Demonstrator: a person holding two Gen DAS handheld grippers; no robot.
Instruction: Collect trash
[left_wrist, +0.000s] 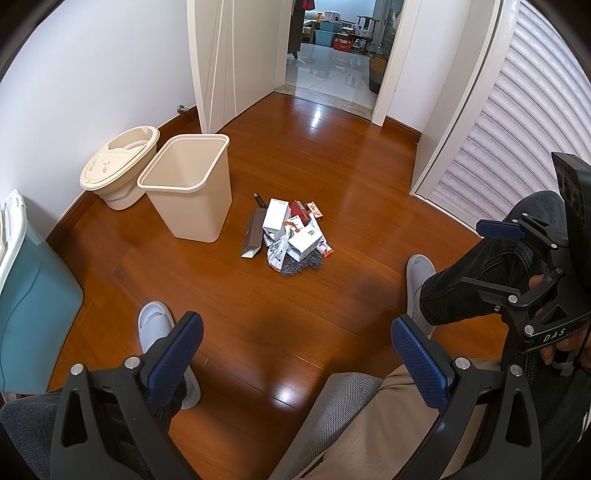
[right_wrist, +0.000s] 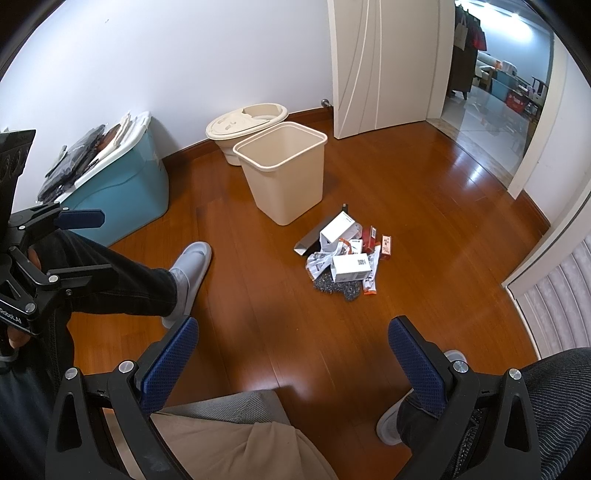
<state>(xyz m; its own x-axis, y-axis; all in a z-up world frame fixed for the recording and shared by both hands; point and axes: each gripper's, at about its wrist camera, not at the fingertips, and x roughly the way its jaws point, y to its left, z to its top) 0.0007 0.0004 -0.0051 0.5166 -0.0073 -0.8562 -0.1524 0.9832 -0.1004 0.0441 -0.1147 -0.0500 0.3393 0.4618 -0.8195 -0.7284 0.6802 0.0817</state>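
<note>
Trash lies in a small heap on the wooden floor, just beside the beige bin and a little nearer to us. We make out white cartons, a red box, a small orange-and-white packet at the edge, a crumpled plastic bag, a flat grey sleeve leaning on the pile and a patch of dark grey scrubby material underneath. From the right wrist view the same heap sits in front of the bin, apart from it.

We hold the left gripper low over the floor, its blue-padded jaws spread wide with nothing between them. Our right gripper is likewise wide apart and carries nothing; it also shows at the right edge of the left view, raised above our knee. Both grippers are well apart from the heap.

Behind the bin, touching or nearly touching it, stands a cream mop bucket against the white wall. A teal storage box sits further along that wall with dark folded items on its lid. Our feet in pale slippers rest on the floor, and we sit on a grey seat. A white door stands open to a tiled room beyond
</note>
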